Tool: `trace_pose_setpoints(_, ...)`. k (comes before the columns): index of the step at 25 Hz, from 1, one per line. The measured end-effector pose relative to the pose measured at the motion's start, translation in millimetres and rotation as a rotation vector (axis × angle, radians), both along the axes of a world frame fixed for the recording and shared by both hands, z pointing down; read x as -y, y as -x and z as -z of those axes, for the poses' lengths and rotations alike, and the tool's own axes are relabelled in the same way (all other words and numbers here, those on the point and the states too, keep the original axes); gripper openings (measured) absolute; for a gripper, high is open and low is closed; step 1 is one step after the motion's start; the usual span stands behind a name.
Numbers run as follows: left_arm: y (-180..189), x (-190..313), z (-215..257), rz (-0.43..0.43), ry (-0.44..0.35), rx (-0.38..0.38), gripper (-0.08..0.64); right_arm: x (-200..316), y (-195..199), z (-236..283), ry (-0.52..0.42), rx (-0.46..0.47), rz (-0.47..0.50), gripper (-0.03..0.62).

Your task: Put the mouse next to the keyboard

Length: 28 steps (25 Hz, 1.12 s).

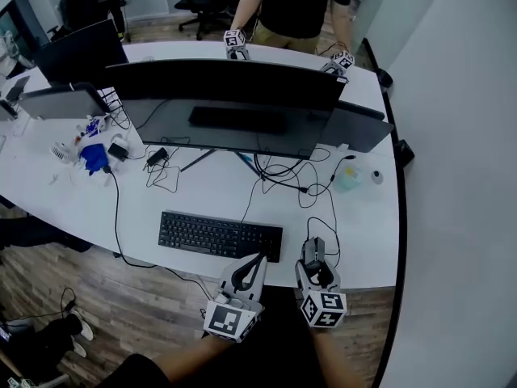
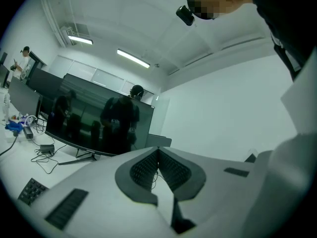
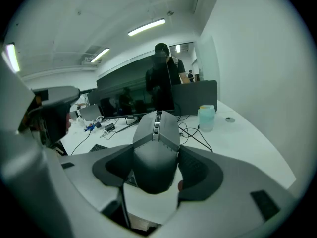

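While left hand-held gripper (image 1: 257,262) is hovering closed, empty, right hand-held gripper (image 1: 313,262) is clamping mouse (image 3: 154,148) just right of keyboard (image 1: 220,235), near worktop (image 1: 367,245) edge.

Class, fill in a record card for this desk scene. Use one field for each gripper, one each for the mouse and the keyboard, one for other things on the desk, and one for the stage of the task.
Left gripper: left gripper shut, nothing between its jaws
Right gripper: right gripper shut on the mouse
Mouse place: just right of the keyboard's right end, by the desk's front edge
Keyboard: keyboard flat on the desk, in front of the monitor
Other things: loose cables, small container
Task stage: mouse beside keyboard, not yet released
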<state>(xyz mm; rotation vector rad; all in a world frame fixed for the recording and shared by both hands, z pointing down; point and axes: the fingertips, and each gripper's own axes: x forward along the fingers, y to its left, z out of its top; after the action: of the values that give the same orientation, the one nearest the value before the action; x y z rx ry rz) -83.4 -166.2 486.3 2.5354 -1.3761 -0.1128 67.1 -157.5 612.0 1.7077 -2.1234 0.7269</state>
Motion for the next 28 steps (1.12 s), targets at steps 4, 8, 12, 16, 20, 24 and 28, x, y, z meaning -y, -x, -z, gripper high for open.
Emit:
trace_pose_setpoints(4, 1, 9, -10, 0.027, 0.028, 0.022, 0.012, 14, 6, -54, 0.062, -0.092, 0.056, 0.296)
trace_pose_setpoints(8, -3, 20, -14, 0.038, 0.058, 0.038, 0.012, 25, 9, -98, 0.151, -0.097, 0.065, 0.296)
trace_pose_setpoints(12, -7, 33, -22, 0.065, 0.082, 0.064, 0.012, 40, 5, -128, 0.218, -0.091, 0.058, 0.296)
trace_pose_setpoints(16, -14, 43, -28, 0.062, 0.104, 0.079, 0.012, 45, 0, -152, 0.279, -0.11, 0.05, 0.295)
trace_pose_setpoints(20, -18, 53, -33, 0.071, 0.121, 0.097, 0.012, 44, -4, -175, 0.335, -0.136, 0.053, 0.296)
trace_pose_setpoints(24, -19, 57, -38, 0.08, 0.139, 0.104, 0.012, 46, -5, -188, 0.341, -0.173, 0.074, 0.296)
trace_pose_setpoints(28, -18, 61, -40, 0.087, 0.144, 0.105, 0.012, 49, -1, -187, 0.337, -0.188, 0.098, 0.296)
